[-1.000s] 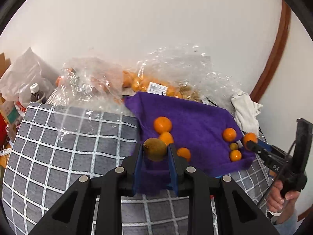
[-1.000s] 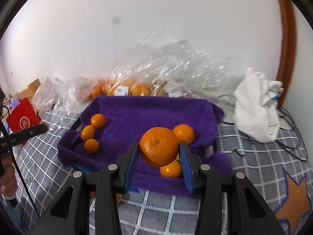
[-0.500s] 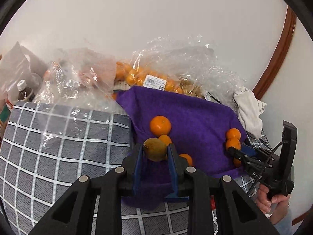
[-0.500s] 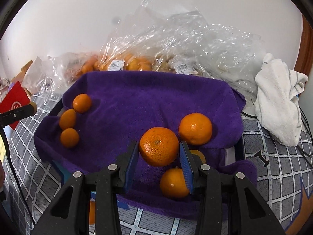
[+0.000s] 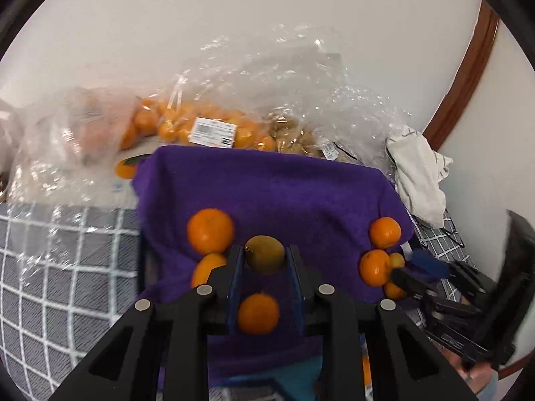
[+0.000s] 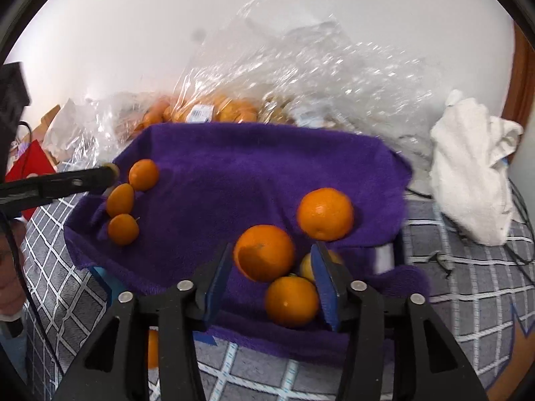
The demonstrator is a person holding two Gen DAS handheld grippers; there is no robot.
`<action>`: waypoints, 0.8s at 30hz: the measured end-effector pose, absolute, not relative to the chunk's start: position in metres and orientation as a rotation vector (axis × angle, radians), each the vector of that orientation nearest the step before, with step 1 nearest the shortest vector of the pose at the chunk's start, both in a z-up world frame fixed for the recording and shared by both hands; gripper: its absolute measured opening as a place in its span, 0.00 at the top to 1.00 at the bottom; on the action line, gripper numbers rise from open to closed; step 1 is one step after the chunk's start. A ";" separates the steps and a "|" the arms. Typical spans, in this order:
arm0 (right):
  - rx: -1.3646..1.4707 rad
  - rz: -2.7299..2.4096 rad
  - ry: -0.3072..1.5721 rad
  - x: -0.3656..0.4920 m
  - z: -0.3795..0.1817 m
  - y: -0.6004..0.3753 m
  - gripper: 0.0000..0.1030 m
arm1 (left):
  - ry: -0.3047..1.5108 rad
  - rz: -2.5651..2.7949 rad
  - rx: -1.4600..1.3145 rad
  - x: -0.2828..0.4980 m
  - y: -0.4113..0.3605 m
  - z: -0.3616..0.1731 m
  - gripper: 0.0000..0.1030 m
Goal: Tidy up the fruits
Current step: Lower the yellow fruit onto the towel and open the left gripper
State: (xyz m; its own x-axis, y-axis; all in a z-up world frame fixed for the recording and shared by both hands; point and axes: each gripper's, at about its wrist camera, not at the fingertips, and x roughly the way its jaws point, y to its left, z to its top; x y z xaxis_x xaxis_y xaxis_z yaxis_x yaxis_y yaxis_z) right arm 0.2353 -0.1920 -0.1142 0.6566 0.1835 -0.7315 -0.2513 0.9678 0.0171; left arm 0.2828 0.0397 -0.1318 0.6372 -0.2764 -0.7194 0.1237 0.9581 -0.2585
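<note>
Left gripper point(image 5: 264, 262): blue pads closed onto a brownish-green round fruit point(image 5: 264, 259), held above the near left part of the purple towel-lined tray point(image 5: 274, 187). 3 small oranges lie at that left edge: 1 point(image 5: 210, 231) beside the held fruit, 1 point(image 5: 207, 269) just under it, 1 point(image 5: 258, 313) seen between the fingers.

Right gripper point(image 6: 271, 275): jaws spread wide, gripping nothing. A large orange point(image 6: 264, 252) sits in the gap, clear of the right pad; whether it touches the left pad I cannot tell; slightly blurred. Another orange point(image 6: 291, 300) lies below it near the tray's front edge, with a yellowish fruit point(image 6: 309, 265) partly hidden by the right pad. 1 more orange point(image 6: 325, 214) rests towards the right edge.

Behind the tray's far edge: clear plastic bags of oranges point(image 5: 207, 127). White crumpled cloth point(image 6: 471, 167) on the grey checked surface point(image 6: 468, 267), right of the tray.
</note>
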 end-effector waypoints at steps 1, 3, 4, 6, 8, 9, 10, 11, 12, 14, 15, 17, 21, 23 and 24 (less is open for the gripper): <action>-0.080 0.239 0.808 0.232 -0.109 -0.196 0.49 | 0.862 -0.217 -0.180 0.288 0.035 -0.134 0.76; -0.063 0.221 0.786 0.223 -0.100 -0.204 0.47 | 0.892 -0.165 -0.137 0.297 0.027 -0.139 0.76; -0.062 0.215 0.773 0.217 -0.095 -0.208 0.46 | 0.898 -0.150 -0.125 0.301 0.024 -0.142 0.76; -0.075 0.207 0.755 0.207 -0.089 -0.213 0.46 | 0.920 -0.138 -0.110 0.305 0.018 -0.147 0.76; -0.091 0.194 0.741 0.199 -0.086 -0.217 0.45 | 0.933 -0.120 -0.099 0.307 0.014 -0.152 0.76; -0.096 0.188 0.736 0.194 -0.085 -0.220 0.45 | 0.938 -0.110 -0.091 0.307 0.012 -0.154 0.76; -0.096 0.186 0.735 0.191 -0.085 -0.223 0.45 | 0.942 -0.100 -0.083 0.308 0.011 -0.156 0.76; -0.091 0.187 0.738 0.188 -0.085 -0.226 0.45 | 0.947 -0.087 -0.070 0.307 0.009 -0.158 0.76; -0.085 0.187 0.743 0.186 -0.085 -0.229 0.45 | 0.949 -0.080 -0.064 0.307 0.009 -0.160 0.76; -0.069 0.171 0.753 0.183 -0.085 -0.235 0.45 | 0.952 -0.078 -0.063 0.306 0.009 -0.162 0.76; -0.064 0.159 0.754 0.181 -0.084 -0.237 0.45 | 0.953 -0.078 -0.064 0.306 0.008 -0.163 0.76; -0.051 0.142 0.757 0.178 -0.085 -0.241 0.45 | 0.955 -0.073 -0.067 0.307 0.007 -0.164 0.76; -0.029 0.121 0.768 0.168 -0.084 -0.242 0.45 | 0.959 -0.058 -0.076 0.303 0.004 -0.161 0.76; -0.029 0.115 0.771 0.161 -0.081 -0.240 0.45 | 0.938 -0.049 -0.068 0.297 0.005 -0.153 0.66; -0.034 0.112 0.768 0.157 -0.078 -0.238 0.45 | 0.926 -0.053 -0.068 0.292 0.006 -0.149 0.62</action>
State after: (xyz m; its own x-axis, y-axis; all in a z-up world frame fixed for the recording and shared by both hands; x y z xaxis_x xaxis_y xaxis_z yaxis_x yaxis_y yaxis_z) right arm 0.1570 -0.2380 -0.0783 0.7137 0.0884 -0.6948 -0.1129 0.9936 0.0104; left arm 0.2918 0.0058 -0.1492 0.6001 -0.0753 -0.7964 0.0167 0.9965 -0.0817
